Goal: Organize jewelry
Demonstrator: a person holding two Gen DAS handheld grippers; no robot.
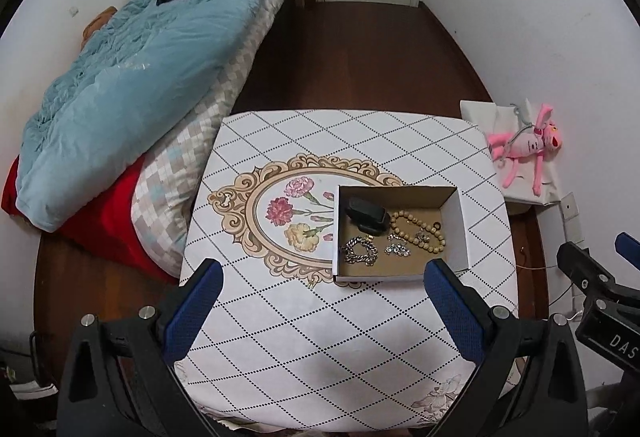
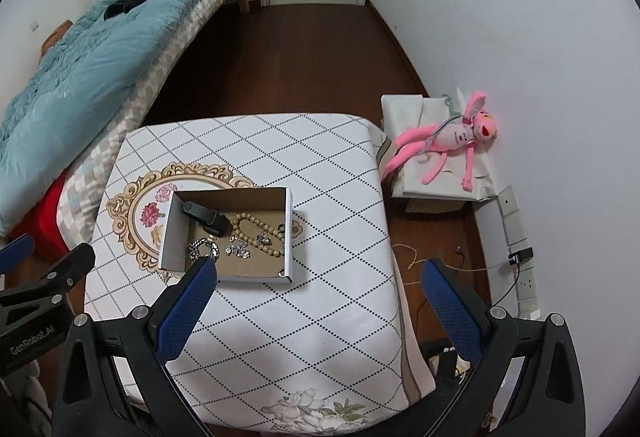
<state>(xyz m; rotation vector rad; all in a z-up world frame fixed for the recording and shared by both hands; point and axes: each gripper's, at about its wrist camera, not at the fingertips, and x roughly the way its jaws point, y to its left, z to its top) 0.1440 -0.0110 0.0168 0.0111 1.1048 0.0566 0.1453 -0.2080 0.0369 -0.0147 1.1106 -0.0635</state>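
An open cardboard box (image 1: 456,225) (image 2: 289,237) sits on the table with the patterned cloth (image 1: 304,325) (image 2: 332,309). In it lie a black case (image 1: 366,217) (image 2: 204,217), a wooden bead bracelet (image 1: 420,233) (image 2: 256,233), a silver chain bracelet (image 1: 360,251) (image 2: 203,249) and small sparkly pieces (image 1: 397,249) (image 2: 237,249). My left gripper (image 1: 324,271) is open and empty, above the table just in front of the box. My right gripper (image 2: 320,269) is open and empty, at the box's near right corner.
A bed with a blue quilt (image 1: 120,77) (image 2: 80,69) stands close to the table's left side. A pink plush toy (image 1: 524,145) (image 2: 452,141) lies on a white package at the right wall. Cables and wall sockets (image 2: 520,257) are at lower right.
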